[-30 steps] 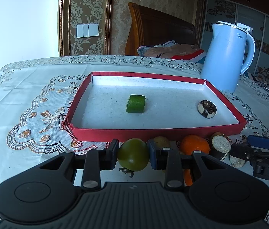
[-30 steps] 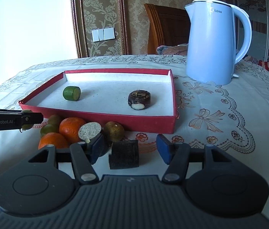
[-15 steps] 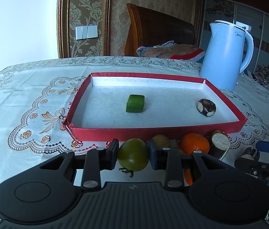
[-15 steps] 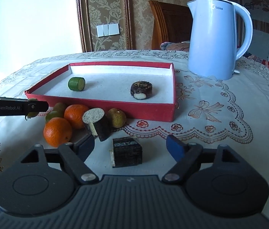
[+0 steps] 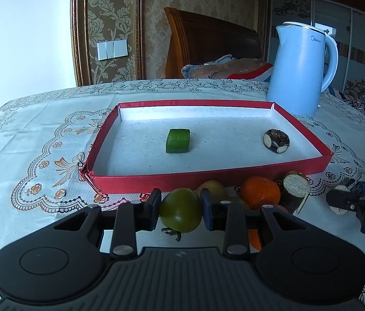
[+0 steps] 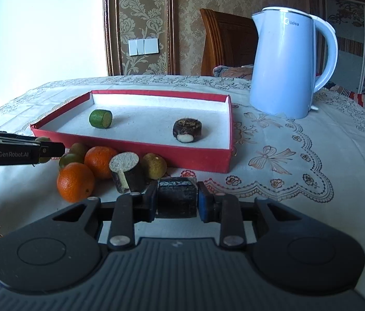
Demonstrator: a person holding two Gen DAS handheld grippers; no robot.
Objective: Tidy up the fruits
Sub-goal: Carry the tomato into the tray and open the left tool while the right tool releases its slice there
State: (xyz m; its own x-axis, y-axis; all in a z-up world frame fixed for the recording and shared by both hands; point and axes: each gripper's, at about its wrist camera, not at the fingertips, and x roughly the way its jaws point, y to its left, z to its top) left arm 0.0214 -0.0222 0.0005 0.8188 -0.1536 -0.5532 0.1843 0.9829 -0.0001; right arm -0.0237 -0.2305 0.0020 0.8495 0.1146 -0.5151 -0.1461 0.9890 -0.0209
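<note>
My left gripper (image 5: 180,209) is shut on a green tomato (image 5: 180,210), just in front of the red tray (image 5: 208,178). My right gripper (image 6: 176,202) is shut on a dark cut chunk (image 6: 177,200) on the tablecloth. Inside the tray lie a green cucumber piece (image 5: 178,141) (image 6: 100,119) and a dark round piece with white spots (image 5: 276,140) (image 6: 187,131). In front of the tray sit two oranges (image 6: 75,181) (image 6: 100,161), a dark chunk with a pale cut face (image 6: 128,172), a yellow-green fruit (image 6: 154,166) and small green fruits (image 6: 69,159).
A light blue kettle (image 6: 290,62) stands right of the tray's far corner. A wooden chair (image 5: 208,44) with cloth on it is behind the table. The patterned tablecloth (image 6: 299,160) stretches right of the tray.
My right gripper opened wider around the dark chunk, then closed onto it. The left gripper kept still with the tomato.
</note>
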